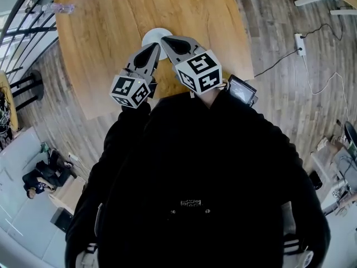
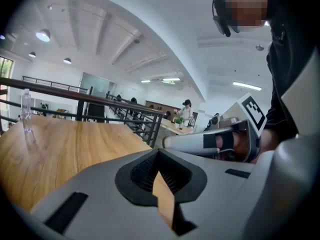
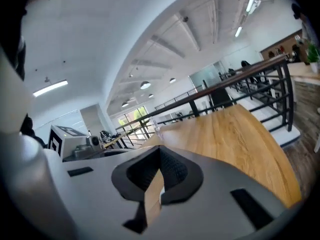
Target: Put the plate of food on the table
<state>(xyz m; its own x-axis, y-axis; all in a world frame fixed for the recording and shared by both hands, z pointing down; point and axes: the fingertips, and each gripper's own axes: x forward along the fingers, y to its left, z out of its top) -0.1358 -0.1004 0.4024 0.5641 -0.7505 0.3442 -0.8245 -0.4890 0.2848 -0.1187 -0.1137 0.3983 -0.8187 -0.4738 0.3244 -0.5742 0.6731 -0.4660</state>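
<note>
A white plate (image 1: 152,36) lies on the wooden table (image 1: 106,32) near its front edge. The tips of both grippers hide part of it, and I cannot tell whether it holds food. My left gripper (image 1: 155,47) and right gripper (image 1: 165,39) are side by side above the plate's near rim, tips almost touching. In the left gripper view the jaws (image 2: 159,170) are pressed together with nothing between them, and they point up over the tabletop. The right gripper view shows the same: jaws (image 3: 159,173) shut and empty. The plate appears in neither gripper view.
A clear plastic bottle (image 1: 58,8) stands at the table's far left corner, next to a black railing (image 1: 22,27). On the floor to the right are a power strip (image 1: 300,43) and its cable. A small screen device (image 1: 242,90) is close to my right side.
</note>
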